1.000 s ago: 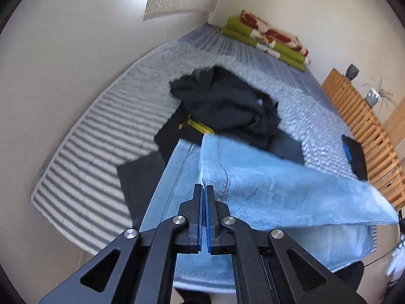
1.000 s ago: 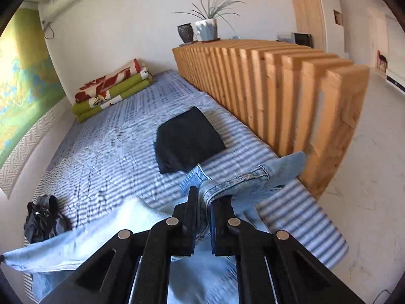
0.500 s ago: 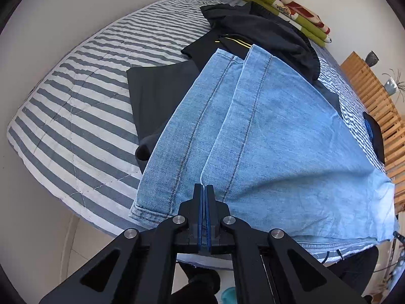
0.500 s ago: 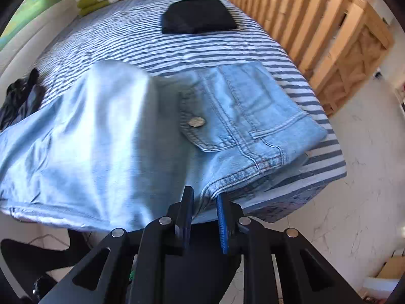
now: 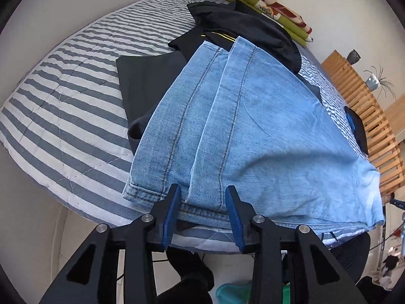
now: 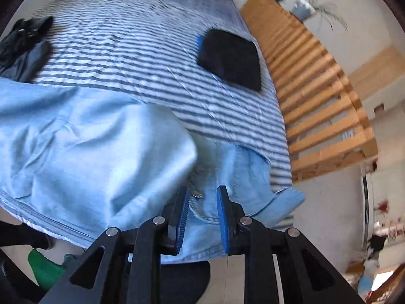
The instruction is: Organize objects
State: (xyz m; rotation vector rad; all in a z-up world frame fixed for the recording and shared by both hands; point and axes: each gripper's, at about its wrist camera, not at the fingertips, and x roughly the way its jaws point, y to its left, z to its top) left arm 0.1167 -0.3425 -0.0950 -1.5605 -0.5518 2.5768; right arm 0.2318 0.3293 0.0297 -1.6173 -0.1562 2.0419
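Soft faded denim jeans (image 5: 253,131) lie on a quilted striped cloth bedcover (image 5: 71,116).

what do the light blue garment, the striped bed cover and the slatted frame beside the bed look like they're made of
Light blue garment: denim, apparently; faded matte weave, double-stitched seams, thick hem, and a metal button.
Striped bed cover: soft matte fabric, probably quilted cotton; stitch lines cross the grey and white stripes.
Slatted frame: light, unpainted-looking wood with a warm tone; its finish is unclear through the blur.
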